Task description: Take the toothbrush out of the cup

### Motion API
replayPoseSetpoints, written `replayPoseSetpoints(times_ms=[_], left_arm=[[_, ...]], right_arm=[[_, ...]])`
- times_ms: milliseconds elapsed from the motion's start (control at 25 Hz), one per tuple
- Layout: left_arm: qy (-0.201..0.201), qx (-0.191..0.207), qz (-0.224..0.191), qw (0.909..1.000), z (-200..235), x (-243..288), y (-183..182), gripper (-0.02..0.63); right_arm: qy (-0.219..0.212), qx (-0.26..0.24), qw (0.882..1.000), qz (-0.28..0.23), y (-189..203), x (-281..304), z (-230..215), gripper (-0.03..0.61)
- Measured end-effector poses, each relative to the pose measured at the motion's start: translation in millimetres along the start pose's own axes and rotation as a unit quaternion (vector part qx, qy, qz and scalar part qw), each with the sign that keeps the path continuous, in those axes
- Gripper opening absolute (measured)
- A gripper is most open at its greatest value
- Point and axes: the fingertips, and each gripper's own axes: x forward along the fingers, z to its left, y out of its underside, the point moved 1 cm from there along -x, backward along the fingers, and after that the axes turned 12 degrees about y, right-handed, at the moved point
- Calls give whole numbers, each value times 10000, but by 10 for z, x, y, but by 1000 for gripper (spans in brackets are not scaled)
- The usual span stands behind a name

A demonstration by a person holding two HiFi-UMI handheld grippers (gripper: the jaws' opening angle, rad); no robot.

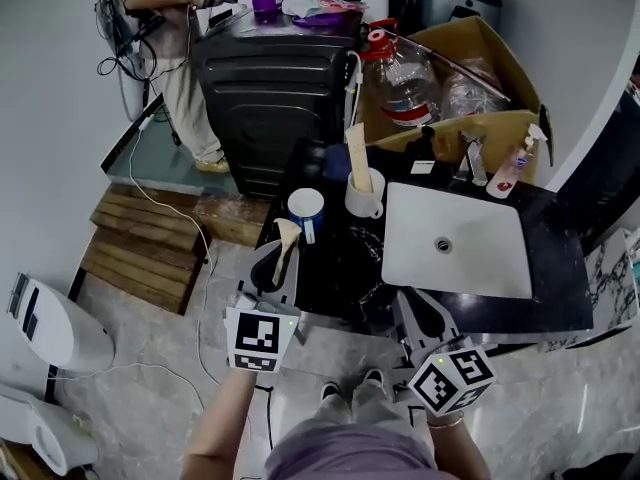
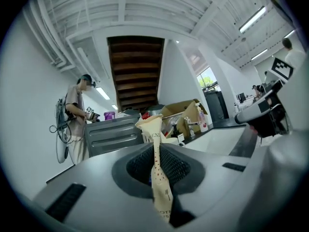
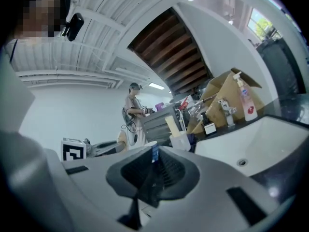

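Note:
My left gripper [image 1: 277, 263] is shut on a toothbrush in a beige paper wrapper [image 1: 287, 233], held level just off the black counter's front left corner. In the left gripper view the wrapped toothbrush [image 2: 157, 173] runs out between the closed jaws [image 2: 157, 151]. A white cup with a blue rim [image 1: 306, 211] stands just beyond it. A second white cup [image 1: 365, 194] holds another wrapped toothbrush [image 1: 358, 156] upright. My right gripper [image 1: 416, 306] hangs shut and empty at the counter's front edge, below the sink; its view shows closed jaws [image 3: 153, 170] and the blue-rimmed cup [image 3: 153, 152] behind them.
A white sink basin [image 1: 455, 238] is set in the black counter [image 1: 330, 258], with a faucet [image 1: 473, 158] and a soap bottle [image 1: 510, 173] behind it. A cardboard box [image 1: 470, 78], a large water bottle [image 1: 400, 83] and a black cabinet [image 1: 270, 88] stand beyond. A person [image 1: 170, 28] stands at the back left.

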Motion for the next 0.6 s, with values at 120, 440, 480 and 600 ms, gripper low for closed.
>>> replayPoseSetpoints(times_ms=[120, 440, 480, 600], left_arm=[[218, 234, 185, 9993, -147, 160, 48, 32], [645, 947, 753, 9906, -482, 562, 159, 32], [696, 1009, 834, 9889, -516, 612, 179, 32], [816, 1131, 1068, 9845, -600, 754, 260, 31]], right_arm=[[113, 49, 9999, -25, -11, -42, -101, 29], [317, 164, 9993, -65, -32, -127, -358, 28], [339, 183, 9992, -69, -37, -134, -385, 28], [396, 228, 9989, -64, -39, -144, -463, 28]])
